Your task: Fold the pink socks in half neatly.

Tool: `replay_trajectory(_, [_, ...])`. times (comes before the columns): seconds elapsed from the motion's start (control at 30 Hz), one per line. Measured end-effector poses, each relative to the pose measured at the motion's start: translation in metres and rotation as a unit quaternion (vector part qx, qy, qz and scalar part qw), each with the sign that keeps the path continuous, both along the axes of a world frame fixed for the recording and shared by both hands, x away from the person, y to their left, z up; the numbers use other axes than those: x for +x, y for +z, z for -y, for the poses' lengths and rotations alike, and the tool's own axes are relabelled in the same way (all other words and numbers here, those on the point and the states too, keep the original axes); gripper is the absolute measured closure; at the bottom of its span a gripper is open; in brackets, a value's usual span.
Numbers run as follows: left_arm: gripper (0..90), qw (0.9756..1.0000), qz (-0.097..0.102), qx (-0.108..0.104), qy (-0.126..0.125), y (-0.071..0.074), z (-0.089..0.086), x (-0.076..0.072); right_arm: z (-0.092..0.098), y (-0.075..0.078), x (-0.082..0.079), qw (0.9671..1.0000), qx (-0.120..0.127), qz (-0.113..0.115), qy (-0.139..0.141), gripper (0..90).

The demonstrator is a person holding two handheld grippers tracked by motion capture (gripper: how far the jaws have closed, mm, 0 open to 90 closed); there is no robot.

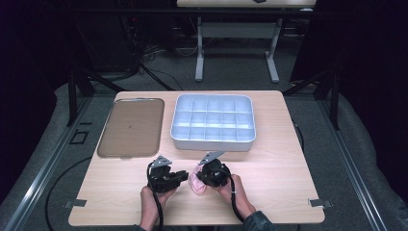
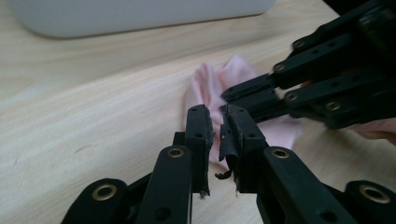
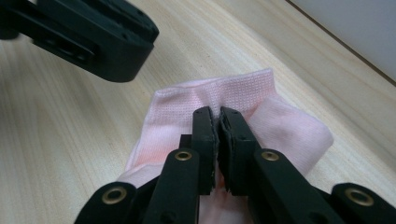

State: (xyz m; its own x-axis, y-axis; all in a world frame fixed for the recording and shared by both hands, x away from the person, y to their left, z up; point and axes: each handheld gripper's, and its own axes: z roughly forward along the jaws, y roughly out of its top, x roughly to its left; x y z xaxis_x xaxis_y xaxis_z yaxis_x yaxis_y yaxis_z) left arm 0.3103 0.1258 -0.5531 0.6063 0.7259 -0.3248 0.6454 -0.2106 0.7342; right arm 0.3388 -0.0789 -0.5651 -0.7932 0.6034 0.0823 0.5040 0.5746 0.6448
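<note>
We pinch the pink sock (image 3: pixel 243 126) with both the right gripper (image 3: pixel 218 114) and the left gripper (image 2: pixel 217 114), jaws pressed together on its cloth, to hold it for folding.

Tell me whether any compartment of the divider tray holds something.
No, every compartment of the white divider tray looks bare in the high view.

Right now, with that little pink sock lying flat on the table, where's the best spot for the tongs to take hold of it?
Probably the ribbed cuff edge of the pink sock. The sock lies flat and limp on the table, so a low approach from the person's side lets thin tongs pinch a fold there. The right tongs are already shut on the fabric just behind the cuff; the left tongs sit almost shut at its other edge.
</note>
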Motion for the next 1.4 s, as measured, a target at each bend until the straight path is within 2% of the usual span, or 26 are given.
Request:
replay_trajectory(0.1, [80.6, 0.9996, -0.007, 0.025, -0.006, -0.007, 0.011, 0.005, 0.000, 0.000, 0.000, 1.0000, 0.000, -0.002, 0.003, 84.3])
replay_trajectory(0.17, [81.2, 0.9987, -0.011, 0.049, -0.009, -0.014, 0.015, 0.008, 0.001, 0.000, 0.001, 1.0000, 0.004, -0.003, 0.003, 83.8])
replay_trajectory(0.3, [81.9, 0.9979, -0.012, 0.064, -0.006, -0.019, 0.017, 0.009, 0.003, 0.000, 0.000, 0.9999, 0.014, -0.005, 0.006, 80.7])
replay_trajectory(0.4, [82.7, 0.9970, -0.010, 0.077, -0.001, -0.020, 0.021, 0.008, 0.004, 0.002, 0.000, 0.9998, 0.011, -0.007, 0.014, 72.0])
replay_trajectory(0.47, [83.2, 0.9960, -0.013, 0.088, 0.001, -0.022, 0.024, 0.008, 0.006, 0.005, -0.003, 0.9999, 0.005, 0.004, 0.009, 67.4])
replay_trajectory(0.67, [83.3, 0.9961, -0.008, 0.088, 0.003, -0.022, 0.026, 0.007, 0.019, 0.010, -0.014, 0.9994, -0.017, 0.028, -0.008, 62.0])
replay_trajectory(0.77, [83.2, 0.9959, -0.008, 0.090, 0.001, -0.022, 0.027, 0.007, 0.021, 0.005, -0.012, 0.9995, -0.026, 0.016, -0.009, 60.6])
replay_trajectory(0.9, [82.8, 0.9954, -0.007, 0.095, 0.001, -0.019, 0.026, 0.007, 0.022, 0.002, -0.010, 0.9997, -0.021, 0.011, -0.004, 57.5])
replay_trajectory(0.97, [82.1, 0.9958, 0.005, 0.091, 0.003, -0.012, 0.025, 0.005, 0.022, 0.001, -0.010, 0.9997, -0.018, 0.014, -0.004, 57.3])
replay_trajectory(1.07, [80.9, 0.9972, 0.021, 0.068, -0.019, 0.003, 0.027, 0.005, 0.024, 0.000, -0.009, 0.9998, -0.013, 0.012, -0.003, 57.3])
replay_trajectory(1.13, [80.3, 0.9972, 0.021, 0.059, -0.040, 0.006, 0.032, 0.009, 0.024, 0.000, -0.008, 0.9998, -0.013, 0.013, 0.003, 57.1])
replay_trajectory(1.2, [80.3, 0.9963, 0.018, 0.067, -0.050, 0.003, 0.037, 0.016, 0.024, 0.000, -0.007, 0.9997, -0.015, 0.014, 0.010, 56.9])
replay_trajectory(1.23, [80.5, 0.9960, 0.009, 0.069, -0.057, 0.000, 0.039, 0.020, 0.024, 0.000, -0.007, 0.9997, -0.014, 0.015, 0.013, 56.6])
replay_trajectory(1.27, [81.9, 0.9946, 0.006, 0.087, -0.055, -0.004, 0.041, 0.023, 0.025, -0.001, -0.006, 0.9995, -0.012, 0.018, 0.021, 56.3])
replay_trajectory(1.3, [83.1, 0.9939, 0.005, 0.095, -0.055, -0.008, 0.042, 0.025, 0.026, -0.001, -0.006, 0.9993, -0.012, 0.021, 0.030, 56.0])
replay_trajectory(1.33, [84.0, 0.9935, 0.004, 0.099, -0.056, -0.010, 0.042, 0.026, 0.027, -0.002, -0.005, 0.9992, -0.010, 0.020, 0.034, 55.4])
replay_trajectory(1.4, [85.0, 0.9941, 0.006, 0.097, -0.049, -0.013, 0.041, 0.025, 0.028, -0.002, -0.004, 0.9991, -0.004, 0.019, 0.037, 53.6])
